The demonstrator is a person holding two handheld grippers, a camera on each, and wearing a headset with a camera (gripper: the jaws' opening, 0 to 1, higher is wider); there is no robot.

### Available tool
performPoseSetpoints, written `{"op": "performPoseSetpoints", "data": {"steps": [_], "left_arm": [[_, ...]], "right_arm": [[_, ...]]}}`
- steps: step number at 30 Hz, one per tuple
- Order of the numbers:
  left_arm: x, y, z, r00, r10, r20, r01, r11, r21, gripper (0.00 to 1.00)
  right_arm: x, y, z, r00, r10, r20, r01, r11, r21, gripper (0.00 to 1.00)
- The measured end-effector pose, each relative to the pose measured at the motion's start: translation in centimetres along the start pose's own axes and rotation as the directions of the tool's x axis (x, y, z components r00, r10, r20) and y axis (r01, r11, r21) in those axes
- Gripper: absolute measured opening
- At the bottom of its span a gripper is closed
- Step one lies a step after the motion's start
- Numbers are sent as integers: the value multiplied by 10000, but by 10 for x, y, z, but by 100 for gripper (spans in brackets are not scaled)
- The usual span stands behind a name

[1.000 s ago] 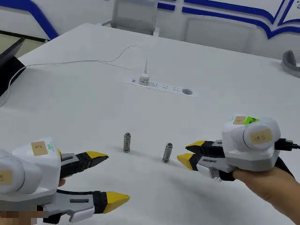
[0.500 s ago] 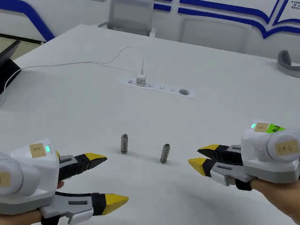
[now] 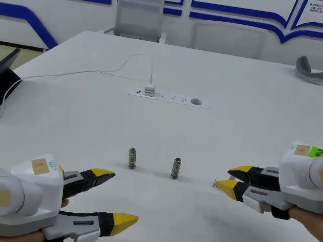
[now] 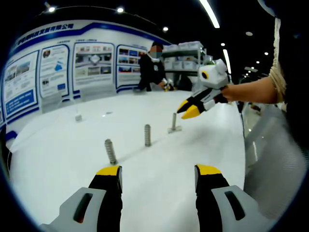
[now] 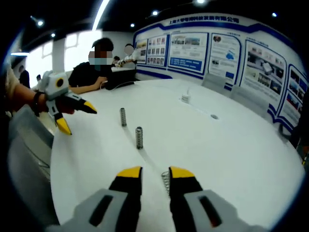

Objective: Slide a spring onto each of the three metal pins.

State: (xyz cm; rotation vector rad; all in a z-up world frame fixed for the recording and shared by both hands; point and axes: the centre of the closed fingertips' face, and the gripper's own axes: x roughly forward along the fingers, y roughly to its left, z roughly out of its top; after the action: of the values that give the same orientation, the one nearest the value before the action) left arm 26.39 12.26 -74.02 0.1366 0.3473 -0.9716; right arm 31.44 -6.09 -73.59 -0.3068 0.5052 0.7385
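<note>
One spring (image 3: pixel 132 158) and a second spring (image 3: pixel 175 168), at its three o'clock, are seen as dull grey coiled metal. A bare pin (image 4: pixel 174 122) is shown as smooth metal. The left gripper (image 3: pixel 120 196) and right gripper (image 3: pixel 228 177) are cased in glossy white plastic, with matt black and yellow jaws. The table (image 3: pixel 242 116) is seen as smooth, white and faintly sheened.

I see a wide white table (image 3: pixel 242 116) with a flush power strip (image 3: pixel 169 97) toward its far edge. A white charger (image 3: pixel 149 91) is plugged in, its cable (image 3: pixel 75 72) trailing to the left edge. A grey chair (image 3: pixel 139 17) stands beyond the far edge. The wall (image 3: pixel 75 15) is white with blue stripes, lined by poster boards (image 5: pixel 193 48). The ceiling is dark, with spotlights (image 4: pixel 119 9) and a strip light (image 5: pixel 101 14). Shelving (image 4: pixel 186 53) stands at the back.
</note>
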Motion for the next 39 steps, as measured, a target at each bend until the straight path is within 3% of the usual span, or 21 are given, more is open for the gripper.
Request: {"op": "performPoseSetpoints", "data": {"steps": [19, 39], "left_arm": [[0, 1, -3, 9999, 60, -90, -60, 10000, -15, 61], [2, -2, -6, 9999, 23, -161, -25, 9999, -114, 60]], "right_arm": [[16, -24, -49, 9954, -106, -955, 159, 9983, 553, 22], [26, -20, -62, 9906, 400, -1307, -314, 9973, 668, 16]]}}
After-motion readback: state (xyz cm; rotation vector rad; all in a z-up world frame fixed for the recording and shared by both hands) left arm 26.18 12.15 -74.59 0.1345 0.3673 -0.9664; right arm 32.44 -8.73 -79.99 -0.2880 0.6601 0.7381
